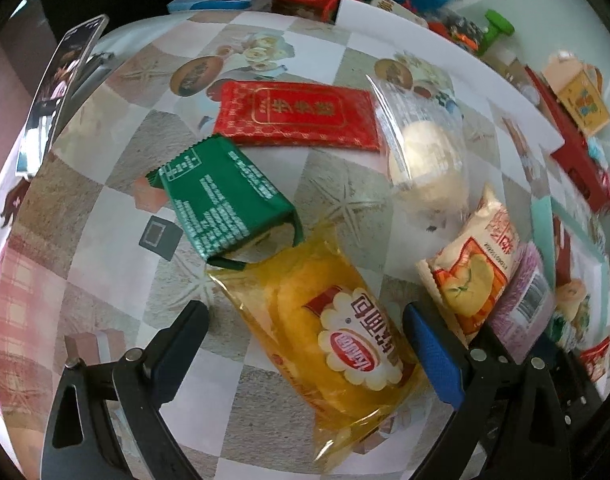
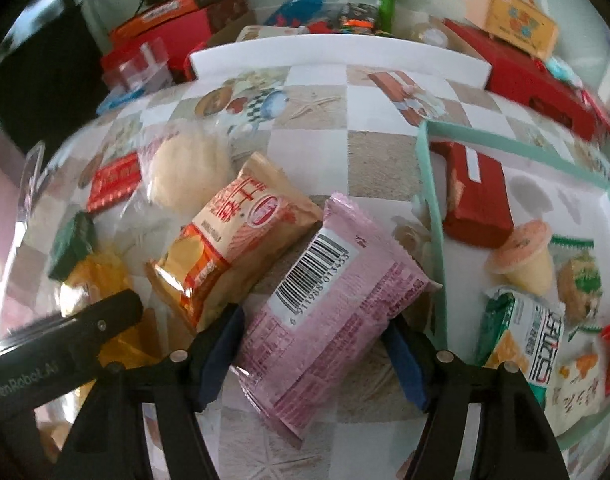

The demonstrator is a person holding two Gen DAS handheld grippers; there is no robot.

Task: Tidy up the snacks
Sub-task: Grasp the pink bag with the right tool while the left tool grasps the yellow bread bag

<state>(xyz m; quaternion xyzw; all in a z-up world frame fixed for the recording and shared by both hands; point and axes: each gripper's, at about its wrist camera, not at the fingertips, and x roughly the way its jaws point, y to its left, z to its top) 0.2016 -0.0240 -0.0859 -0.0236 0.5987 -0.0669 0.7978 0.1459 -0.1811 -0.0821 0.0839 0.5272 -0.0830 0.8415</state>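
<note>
In the left wrist view my left gripper is open, its fingers on either side of a yellow cake packet lying on the table. Beyond lie a green packet, a red packet, a clear-wrapped white bun and an orange chip bag. In the right wrist view my right gripper has its pads against both sides of a pink packet, barcode side up. The chip bag lies just left of it. A mint-rimmed tray to the right holds several snacks.
The tray holds a red box, a jelly cup and a green-white packet. Boxes and bottles crowd the table's far edge. A phone on a stand is at the left. My left gripper's arm reaches in at lower left.
</note>
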